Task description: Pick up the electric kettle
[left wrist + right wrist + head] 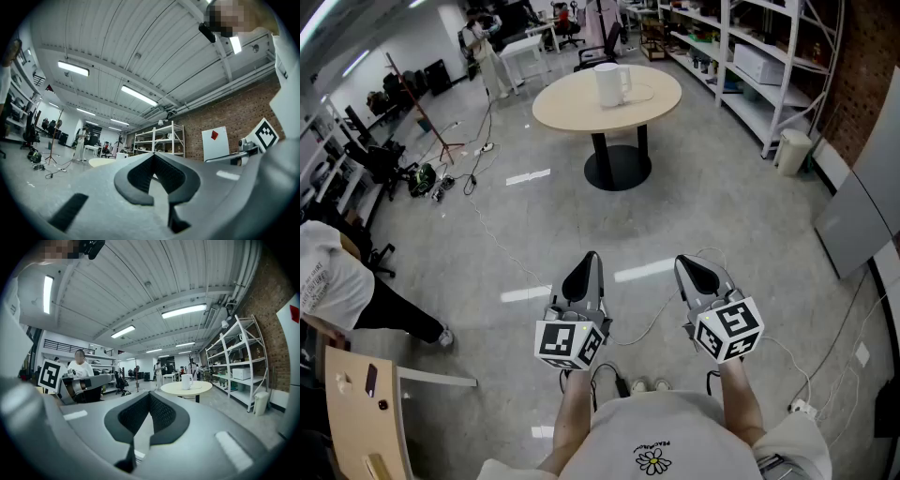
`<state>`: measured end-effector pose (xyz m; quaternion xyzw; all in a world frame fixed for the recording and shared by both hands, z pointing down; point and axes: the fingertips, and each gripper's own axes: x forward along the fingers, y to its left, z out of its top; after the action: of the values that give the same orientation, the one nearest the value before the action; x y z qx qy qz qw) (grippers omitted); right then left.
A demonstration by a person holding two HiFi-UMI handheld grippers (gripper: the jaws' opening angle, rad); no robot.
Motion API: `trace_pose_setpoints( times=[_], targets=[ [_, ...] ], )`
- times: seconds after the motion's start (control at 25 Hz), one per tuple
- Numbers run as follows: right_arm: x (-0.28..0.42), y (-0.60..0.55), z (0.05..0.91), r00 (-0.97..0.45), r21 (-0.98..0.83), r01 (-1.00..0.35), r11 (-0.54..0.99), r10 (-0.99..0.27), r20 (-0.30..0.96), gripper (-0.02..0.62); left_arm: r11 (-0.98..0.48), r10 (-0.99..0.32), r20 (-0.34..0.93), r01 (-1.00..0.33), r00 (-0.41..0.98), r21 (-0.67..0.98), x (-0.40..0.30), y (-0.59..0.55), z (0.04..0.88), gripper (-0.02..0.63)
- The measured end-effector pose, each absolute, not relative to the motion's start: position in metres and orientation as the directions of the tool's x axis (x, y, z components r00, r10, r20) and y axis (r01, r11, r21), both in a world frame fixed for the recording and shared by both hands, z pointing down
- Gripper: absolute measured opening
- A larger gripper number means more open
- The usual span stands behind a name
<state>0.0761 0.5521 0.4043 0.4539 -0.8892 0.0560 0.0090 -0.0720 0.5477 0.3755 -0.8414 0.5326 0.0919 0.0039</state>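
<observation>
Electric kettle (611, 84) on round table (570, 105)

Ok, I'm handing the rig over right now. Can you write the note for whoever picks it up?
Left gripper: jaws together, nothing between them, held out in front of the body.
Right gripper: the same, shut and empty.
Electric kettle: white, upright on the round table across the room, straight ahead. A stretch of floor lies between it and the grippers.
Done: nothing; the kettle is untouched.
Left: walk to the table, open a gripper, close it on the kettle, probably at the handle, and lift.
</observation>
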Motion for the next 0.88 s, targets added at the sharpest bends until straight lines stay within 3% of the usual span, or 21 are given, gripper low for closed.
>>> trace_pose_setpoints(
  times=[0.88],
  targets=[
    [0.051, 0.520, 0.408, -0.539, -0.110, -0.839, 0.532, -0.842, 0.039, 0.004, -0.484, -0.866, -0.197, -0.870, 0.460, 0.098, -0.102, 0.507, 0.370, 0.002]
  ],
)
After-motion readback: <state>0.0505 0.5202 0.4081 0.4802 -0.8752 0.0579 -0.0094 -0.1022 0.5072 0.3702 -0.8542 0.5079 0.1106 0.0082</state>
